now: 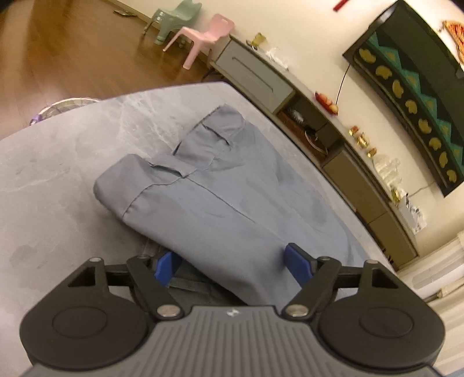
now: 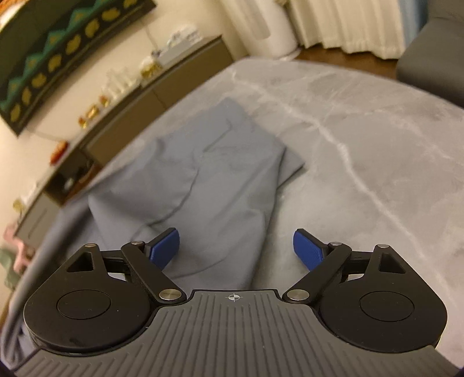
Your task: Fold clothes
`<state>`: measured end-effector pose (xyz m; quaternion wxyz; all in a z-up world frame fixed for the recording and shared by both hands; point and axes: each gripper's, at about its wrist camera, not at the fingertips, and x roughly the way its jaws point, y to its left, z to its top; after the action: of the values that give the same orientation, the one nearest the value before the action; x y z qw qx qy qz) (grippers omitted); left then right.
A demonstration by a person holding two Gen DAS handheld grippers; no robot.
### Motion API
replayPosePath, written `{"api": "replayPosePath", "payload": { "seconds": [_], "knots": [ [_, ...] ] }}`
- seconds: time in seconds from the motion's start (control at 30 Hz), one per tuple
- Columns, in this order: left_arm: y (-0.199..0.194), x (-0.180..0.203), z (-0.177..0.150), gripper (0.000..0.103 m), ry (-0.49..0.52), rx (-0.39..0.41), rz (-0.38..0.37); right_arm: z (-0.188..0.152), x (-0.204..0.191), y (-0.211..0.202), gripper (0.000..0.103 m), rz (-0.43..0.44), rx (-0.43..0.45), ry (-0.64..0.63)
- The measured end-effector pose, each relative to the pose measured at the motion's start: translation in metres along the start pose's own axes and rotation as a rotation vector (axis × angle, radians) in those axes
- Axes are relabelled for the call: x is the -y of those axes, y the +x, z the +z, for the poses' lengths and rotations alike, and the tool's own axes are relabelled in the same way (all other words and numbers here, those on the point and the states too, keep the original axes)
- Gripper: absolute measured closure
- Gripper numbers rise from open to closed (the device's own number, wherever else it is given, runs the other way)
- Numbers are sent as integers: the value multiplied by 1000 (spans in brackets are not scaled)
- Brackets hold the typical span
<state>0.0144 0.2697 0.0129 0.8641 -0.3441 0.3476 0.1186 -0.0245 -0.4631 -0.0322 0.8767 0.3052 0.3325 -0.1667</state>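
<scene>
- Looking down both wrist cameras at a grey-blue garment (image 1: 220, 197) lying folded on a grey marbled table (image 1: 58, 174).
- Left view: I read it as trousers or shorts, doubled over. Hemmed leg ends (image 1: 127, 188) point away from me toward the far left; a seam runs along the top layer.
- A second cuff (image 1: 223, 124) sits further back, slightly raised, with a flap turned over.
- Left gripper (image 1: 233, 265): jaws spread wide. Near end of the garment runs between the blue pads (image 1: 297, 265), but I see neither pad pressing it. Nothing pinched.
- A darker strip of cloth (image 1: 191, 285) shows under the top layer just ahead of the left gripper body.
- Right gripper (image 2: 236, 249): jaws spread wide, also gripping nothing. Left pad (image 2: 165, 246) hangs over the near edge of the garment; right pad sits over bare table.
- Right view is blurred. Garment (image 2: 203, 185) lies left of centre, its right edge folded under near a corner (image 2: 293, 165).
- Pale veins cross the tabletop (image 2: 362, 179) to the right of the cloth.
- Background, left view: low cabinet (image 1: 333, 162) along the wall with small items on top, dark framed panel (image 1: 411, 95) above, pink chair (image 1: 203, 37) and green chair (image 1: 177, 20) on a wood floor.
- Background, right view: curtains (image 2: 348, 26) and a white cylinder (image 2: 269, 26) at the far wall.
</scene>
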Motion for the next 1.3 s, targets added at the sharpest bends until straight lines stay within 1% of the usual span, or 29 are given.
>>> {"api": "replayPosePath", "payload": {
  "seconds": [0.03, 0.07, 0.1, 0.13, 0.17, 0.2, 0.23, 0.3, 0.33, 0.37, 0.43, 0.5, 0.53, 0.57, 0.6, 0.63, 0.67, 0.73, 0.8, 0.83, 0.9, 0.97, 1.03, 1.07, 1.1, 1.13, 1.2, 1.27, 1.3],
  "knots": [
    [6, 3, 2, 58, 15, -6, -9, 1, -2, 5, 38, 20, -10, -22],
    [11, 11, 5, 79, 59, -8, -34, 1, -4, 10, 75, 51, -31, -31],
    [13, 21, 10, 98, 105, 9, -51, 2, -6, 11, 93, 87, -47, -25],
    [2, 32, 17, 98, 152, 87, -84, 2, -8, 10, 102, 120, -46, -18],
    [-11, 43, 25, 99, 199, 177, -122, 4, -10, 3, 103, 148, -23, -18],
    [-33, 52, 31, 99, 232, 267, -188, 7, -14, -12, 103, 168, 38, -29],
    [-62, 57, 36, 99, 241, 348, -295, 9, -16, -30, 103, 187, 95, -41],
    [-98, 50, 34, 98, 263, 438, -355, 9, -14, -73, 103, 217, 194, -66],
    [-100, 43, 33, 98, 254, 427, -309, 8, -13, -94, 103, 233, 244, -78],
    [-89, 28, 34, 98, 212, 351, -229, 5, -9, -111, 103, 230, 268, -79],
    [-47, -11, 33, 92, 78, 109, -53, -5, 14, -116, 103, 202, 193, -24],
    [-18, -47, 24, 85, -25, -25, 65, -13, 36, -110, 103, 200, 98, 32],
    [-12, -57, 21, 79, -40, -51, 76, -16, 41, -109, 103, 195, 73, 30],
    [-14, -59, 18, 74, -22, -50, 85, -19, 45, -109, 103, 186, 65, 13],
    [-17, -60, 16, 61, 1, -45, 95, -21, 48, -109, 103, 179, 60, -2],
    [-22, -57, 14, 55, 30, -32, 97, -21, 52, -111, 103, 175, 61, -11],
    [-28, -55, 12, 52, 60, -18, 97, -21, 57, -113, 103, 174, 64, -9],
    [-38, -52, 10, 42, 69, 12, 113, -17, 65, -117, 103, 169, 77, 9],
    [-45, -46, 9, 42, 69, 43, 132, -12, 66, -121, 98, 141, 102, 11],
    [-49, -41, 8, 40, 76, 62, 143, -10, 63, -123, 82, 115, 113, -10],
    [-61, -34, 8, 35, 92, 99, 148, -7, 51, -130, 66, 71, 149, -76],
    [-73, -22, 6, 31, 115, 149, 164, -7, 40, -141, 29, 29, 207, -169],
    [-86, -12, -1, 31, 170, 212, 196, -10, 32, -155, 20, -39, 295, -272],
    [-95, -5, -7, 30, 224, 245, 206, -13, 26, -160, 16, -85, 334, -355],
    [-103, 3, -14, 30, 297, 273, 200, -18, 19, -162, 15, -97, 343, -464],
    [-111, 15, -27, 29, 404, 299, 173, -25, 13, -162, 13, -71, 327, -568],
    [-121, 37, -52, 21, 578, 289, 94, -41, 4, -162, 13, 26, 269, -728],
    [-127, 52, -80, 20, 707, 243, -8, -58, -3, -163, 13, 130, 210, -855],
    [-126, 56, -92, 19, 750, 219, -29, -66, -5, -166, 13, 154, 207, -903]
  ]
}}
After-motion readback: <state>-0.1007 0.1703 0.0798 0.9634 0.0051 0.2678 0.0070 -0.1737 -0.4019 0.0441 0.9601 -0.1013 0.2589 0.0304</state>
